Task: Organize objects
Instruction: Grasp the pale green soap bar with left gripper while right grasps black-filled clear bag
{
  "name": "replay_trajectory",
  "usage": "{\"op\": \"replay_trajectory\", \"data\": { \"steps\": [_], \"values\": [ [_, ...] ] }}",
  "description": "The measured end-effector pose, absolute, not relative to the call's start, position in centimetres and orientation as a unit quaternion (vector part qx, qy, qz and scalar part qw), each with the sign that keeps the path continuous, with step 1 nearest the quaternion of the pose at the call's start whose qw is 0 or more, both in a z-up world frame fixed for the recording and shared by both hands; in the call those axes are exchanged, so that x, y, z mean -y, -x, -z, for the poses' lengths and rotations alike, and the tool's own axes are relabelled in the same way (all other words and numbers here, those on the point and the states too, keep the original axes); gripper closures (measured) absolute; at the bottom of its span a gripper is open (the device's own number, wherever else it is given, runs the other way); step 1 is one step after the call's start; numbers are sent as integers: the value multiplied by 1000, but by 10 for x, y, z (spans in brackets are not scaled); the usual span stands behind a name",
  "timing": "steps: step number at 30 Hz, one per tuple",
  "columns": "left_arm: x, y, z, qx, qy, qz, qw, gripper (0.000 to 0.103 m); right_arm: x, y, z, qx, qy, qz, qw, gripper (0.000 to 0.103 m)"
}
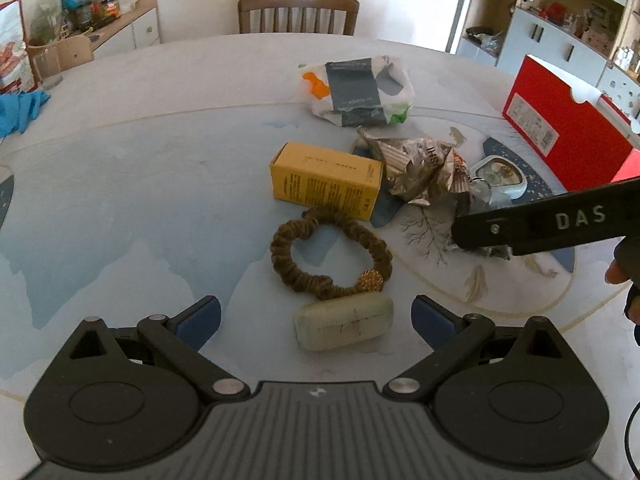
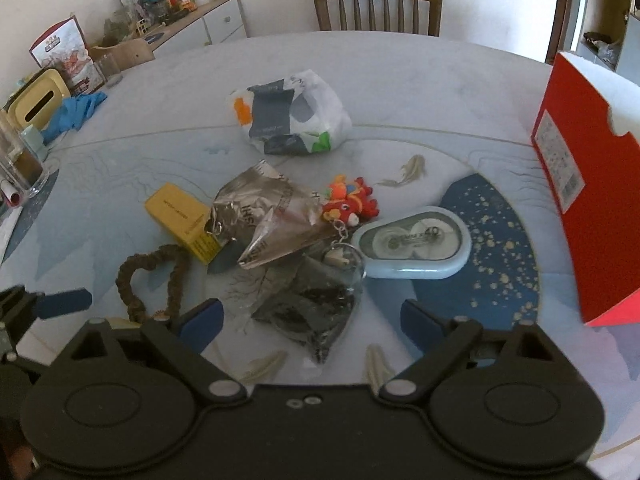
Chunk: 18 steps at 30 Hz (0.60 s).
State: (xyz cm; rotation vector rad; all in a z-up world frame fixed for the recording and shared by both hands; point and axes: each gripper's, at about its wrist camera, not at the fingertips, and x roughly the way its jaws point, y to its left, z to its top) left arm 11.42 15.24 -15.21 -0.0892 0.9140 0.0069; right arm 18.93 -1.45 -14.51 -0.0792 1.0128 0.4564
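My left gripper (image 1: 316, 316) stands open low over the table, and a pale green case (image 1: 344, 326) lies between its blue pads, untouched. Just beyond it are a brown scrunchie (image 1: 332, 256) and a yellow box (image 1: 326, 180). My right gripper (image 2: 310, 316) is also open. A dark see-through packet (image 2: 312, 304) lies between its pads without touching them. Ahead of it sit a crumpled silver foil bag (image 2: 268, 220), a red plush keychain (image 2: 350, 200) and a pale blue tape dispenser (image 2: 412, 244).
A red cardboard box (image 2: 592, 200) stands open at the table's right edge. A white plastic bag (image 2: 288, 116) lies mid-table, a blue cloth (image 2: 76, 112) and glass jars at the left. A wooden chair (image 2: 378, 8) stands behind the table.
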Motion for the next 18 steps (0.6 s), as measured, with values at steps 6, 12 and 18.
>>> {"op": "replay_trajectory", "data": {
  "steps": [6, 12, 18],
  "values": [
    [-148, -112, 153, -436, 36, 0, 899, 9, 13, -194, 152, -495, 14, -206, 844, 21],
    [-145, -109, 149, -434, 34, 1, 900, 31, 10, -195, 152, -493, 9, -194, 848, 29],
    [-142, -108, 146, -434, 33, 12, 900, 49, 6, -192, 152, -491, 21, -187, 850, 41]
  ]
}}
